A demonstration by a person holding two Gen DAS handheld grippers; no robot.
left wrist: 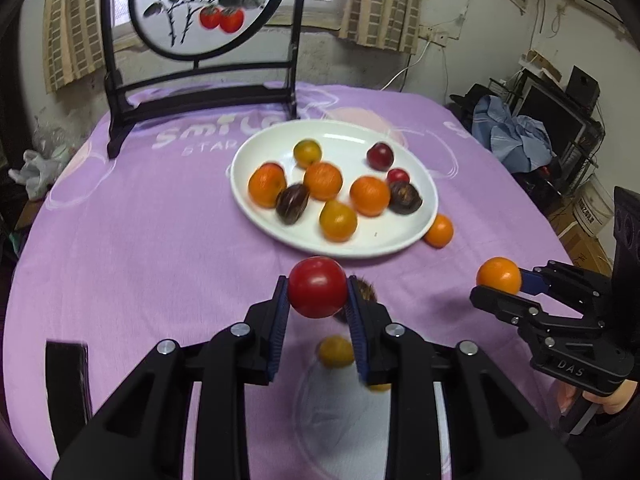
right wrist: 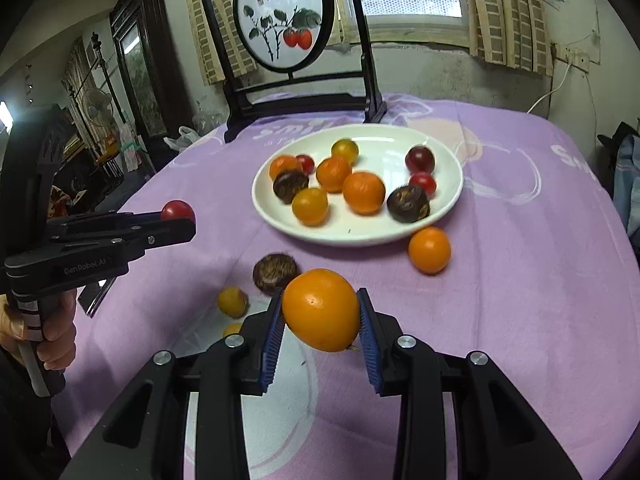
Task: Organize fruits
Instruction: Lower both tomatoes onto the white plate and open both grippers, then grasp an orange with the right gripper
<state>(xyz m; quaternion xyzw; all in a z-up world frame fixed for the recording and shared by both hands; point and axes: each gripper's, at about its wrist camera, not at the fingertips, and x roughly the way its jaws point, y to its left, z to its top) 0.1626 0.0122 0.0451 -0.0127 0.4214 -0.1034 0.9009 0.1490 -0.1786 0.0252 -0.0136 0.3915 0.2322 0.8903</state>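
My left gripper (left wrist: 317, 294) is shut on a red tomato (left wrist: 317, 286) and holds it above the purple cloth, short of the white plate (left wrist: 384, 240). It also shows in the right wrist view (right wrist: 180, 220), with the tomato (right wrist: 177, 209). My right gripper (right wrist: 322, 320) is shut on an orange (right wrist: 321, 315), held above the cloth; it also shows in the left wrist view (left wrist: 500, 284). The plate (right wrist: 360, 236) holds several oranges, dark plums and small red fruits. One orange (right wrist: 429, 249) lies beside the plate's near rim.
A brown hairy fruit (right wrist: 275, 273) and two small yellow fruits (right wrist: 232, 301) lie on the cloth near a clear plastic bag (right wrist: 200, 340). A black-framed round screen (right wrist: 280, 12) stands behind the plate. A dark flat object (left wrist: 66, 360) lies at the left.
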